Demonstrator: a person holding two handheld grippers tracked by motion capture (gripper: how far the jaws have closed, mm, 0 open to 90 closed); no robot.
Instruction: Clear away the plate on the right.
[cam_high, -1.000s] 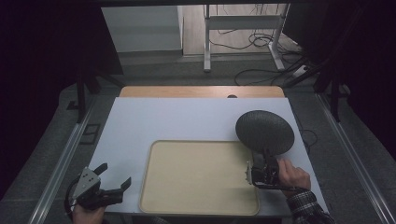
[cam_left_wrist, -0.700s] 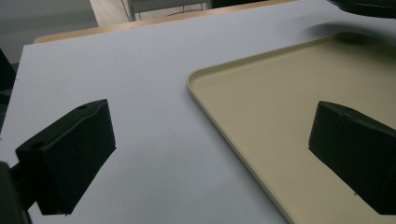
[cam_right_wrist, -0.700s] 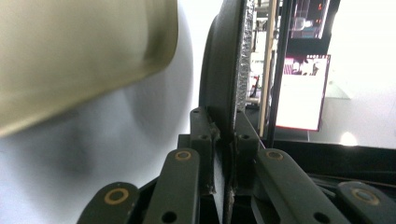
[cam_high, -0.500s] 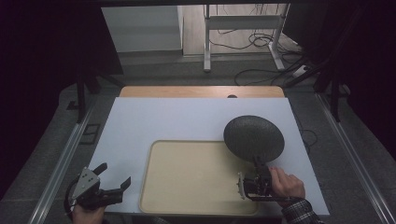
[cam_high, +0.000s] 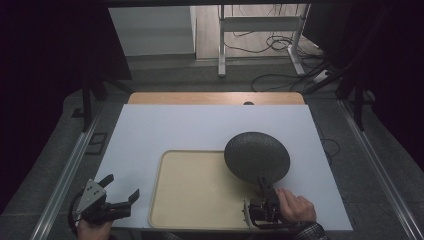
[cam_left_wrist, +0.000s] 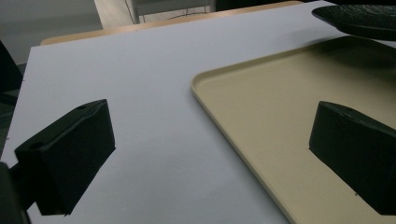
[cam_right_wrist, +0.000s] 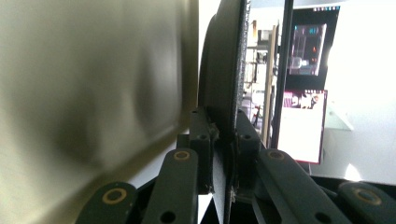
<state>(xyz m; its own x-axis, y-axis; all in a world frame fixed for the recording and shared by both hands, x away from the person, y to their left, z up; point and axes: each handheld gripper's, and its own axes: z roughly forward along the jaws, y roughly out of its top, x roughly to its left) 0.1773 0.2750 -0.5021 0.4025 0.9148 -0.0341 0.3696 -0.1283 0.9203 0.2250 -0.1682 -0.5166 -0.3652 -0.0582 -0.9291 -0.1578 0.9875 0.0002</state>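
My right gripper (cam_high: 262, 189) is clamped on the near rim of the dark plate (cam_high: 257, 156), jaws pinched tight on the edge as the right gripper view shows. The plate hangs over the back right corner of the beige tray (cam_high: 200, 190), off the surface and tilted. My left gripper (cam_high: 120, 191) rests at the near left of the white table (cam_high: 165, 130), jaws spread wide, holding nothing. Risks, as I judge them: I only have a thin edge grip, so the plate's weight may pivot it between the jaws and it slips or drops. A fast set-down may clip the tray's raised rim, shove the tray, or land the plate half on, half off.
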